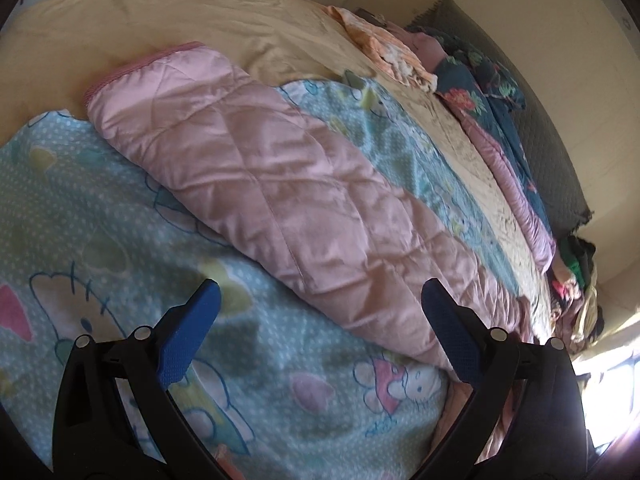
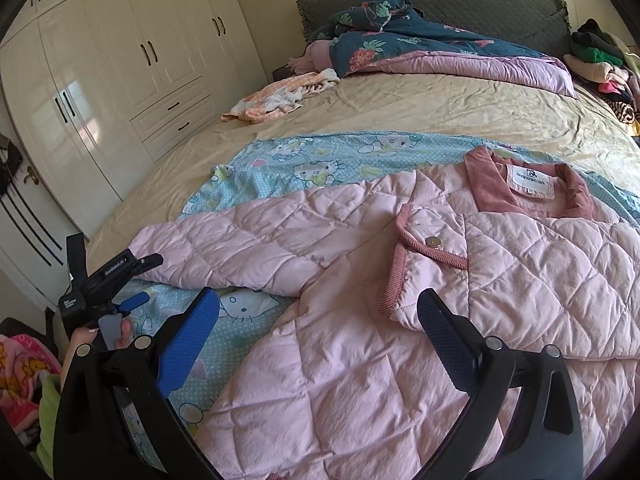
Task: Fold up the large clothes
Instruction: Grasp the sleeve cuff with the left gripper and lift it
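A pink quilted jacket (image 2: 360,280) lies spread on a light blue cartoon-print sheet (image 2: 320,156) on the bed, collar and label toward the far right. Its left sleeve (image 1: 256,184) stretches out across the sheet (image 1: 100,220) in the left wrist view. My left gripper (image 1: 320,300) is open and empty, hovering just above the sleeve's near part. It also shows in the right wrist view (image 2: 132,280), held at the bed's left edge near the sleeve cuff. My right gripper (image 2: 320,312) is open and empty above the jacket's front, near a chest pocket (image 2: 430,258) with a snap button.
The bed has a beige cover (image 2: 400,108). A peach cloth (image 2: 276,98) lies at the far left of it. A dark floral quilt (image 2: 400,44) and a grey headboard (image 2: 480,4) are at the back. A clothes pile (image 2: 600,64) sits far right. White wardrobes (image 2: 120,60) stand left.
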### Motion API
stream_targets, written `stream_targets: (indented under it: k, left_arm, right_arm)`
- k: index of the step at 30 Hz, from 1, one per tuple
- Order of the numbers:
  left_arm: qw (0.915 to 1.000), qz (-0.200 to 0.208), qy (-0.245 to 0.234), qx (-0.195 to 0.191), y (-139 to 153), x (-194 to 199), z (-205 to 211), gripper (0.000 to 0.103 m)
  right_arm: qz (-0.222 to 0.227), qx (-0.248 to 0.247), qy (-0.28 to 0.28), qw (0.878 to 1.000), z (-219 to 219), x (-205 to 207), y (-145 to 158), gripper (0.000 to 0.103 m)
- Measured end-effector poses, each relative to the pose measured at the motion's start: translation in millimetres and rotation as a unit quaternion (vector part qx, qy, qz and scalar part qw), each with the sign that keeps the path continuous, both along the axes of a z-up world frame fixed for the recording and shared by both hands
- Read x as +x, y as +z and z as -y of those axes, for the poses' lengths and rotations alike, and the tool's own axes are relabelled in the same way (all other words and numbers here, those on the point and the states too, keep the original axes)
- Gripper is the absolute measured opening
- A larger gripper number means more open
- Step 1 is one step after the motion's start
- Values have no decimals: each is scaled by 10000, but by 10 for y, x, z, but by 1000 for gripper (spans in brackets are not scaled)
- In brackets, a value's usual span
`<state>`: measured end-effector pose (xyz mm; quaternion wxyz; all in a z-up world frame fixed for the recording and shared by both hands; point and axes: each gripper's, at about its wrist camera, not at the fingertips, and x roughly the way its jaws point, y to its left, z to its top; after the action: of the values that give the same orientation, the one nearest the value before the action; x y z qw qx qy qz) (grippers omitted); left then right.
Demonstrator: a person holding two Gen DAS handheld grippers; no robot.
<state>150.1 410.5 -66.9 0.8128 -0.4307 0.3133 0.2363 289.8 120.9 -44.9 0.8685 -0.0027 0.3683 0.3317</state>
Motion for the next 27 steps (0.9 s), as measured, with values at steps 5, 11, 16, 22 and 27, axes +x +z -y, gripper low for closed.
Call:
stream_targets:
  k: [5,11,16,22,27]
  left_arm:
    - [9992,92,304,-234,-79,-2,-231,92]
    - [9964,-14,827,-176,-145,27,-539,74]
    - [9942,-70,1069,-119,-142,23,-665,26]
    - [9935,490,933,425,370,-46,-472,13]
    - [9894,896,762,855,901,-43,-236,12]
  right_arm:
    - [-19,8,-34,10000,52,4,-3,99]
    - [-29,36,-168,9998,156,26,7,99]
    - [-33,100,-290,9995,281,30,35,99]
    - [34,206,-466,9987,507,-2,126,99]
    - [80,337,-607,9976,734,-53,224,99]
